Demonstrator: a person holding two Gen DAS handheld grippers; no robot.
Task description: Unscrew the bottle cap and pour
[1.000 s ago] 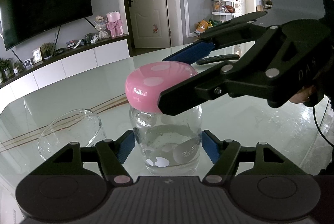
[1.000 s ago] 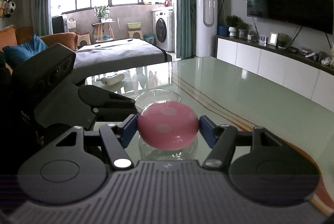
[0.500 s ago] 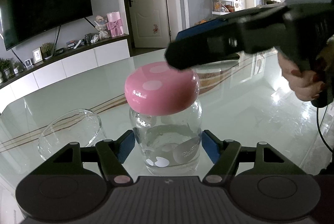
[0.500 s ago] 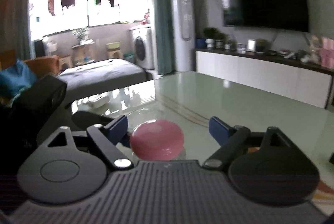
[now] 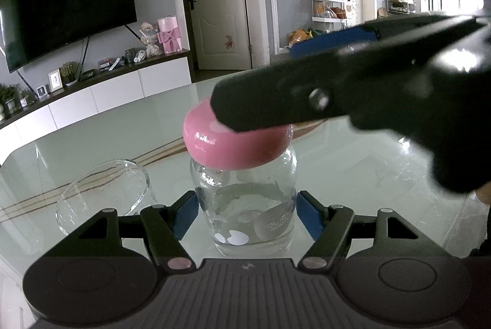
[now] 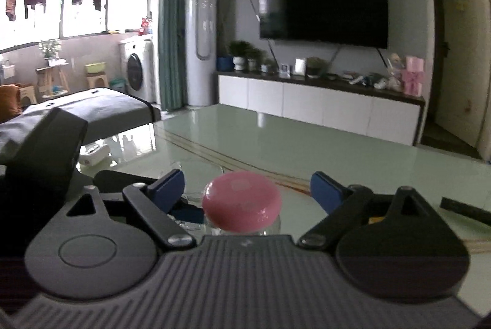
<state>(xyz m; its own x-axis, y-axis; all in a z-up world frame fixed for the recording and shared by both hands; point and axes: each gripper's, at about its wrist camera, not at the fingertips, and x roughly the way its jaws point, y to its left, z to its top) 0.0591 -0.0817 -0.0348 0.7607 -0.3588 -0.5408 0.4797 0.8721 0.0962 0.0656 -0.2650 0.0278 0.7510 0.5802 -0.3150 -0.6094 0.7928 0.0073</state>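
A small clear glass bottle (image 5: 247,206) with some water and a round pink cap (image 5: 236,145) stands on the glass table (image 5: 92,151). My left gripper (image 5: 245,212) is shut on the bottle's body, its blue pads against both sides. My right gripper (image 6: 247,187) is open, its blue pads spread wide on either side of the pink cap (image 6: 242,200), not touching it. In the left wrist view the right gripper's black finger (image 5: 307,95) crosses just above the cap. A clear glass cup (image 5: 101,197) stands left of the bottle.
A dark remote (image 6: 466,209) lies on the table to the right. A white TV cabinet (image 6: 319,105) and a TV (image 6: 322,6) stand beyond the table's far edge. A white object (image 6: 95,154) lies near the table's left side.
My right gripper let go of the pink cap, opened wide and swung round to a new angle over it. The left gripper and bottle stayed still.
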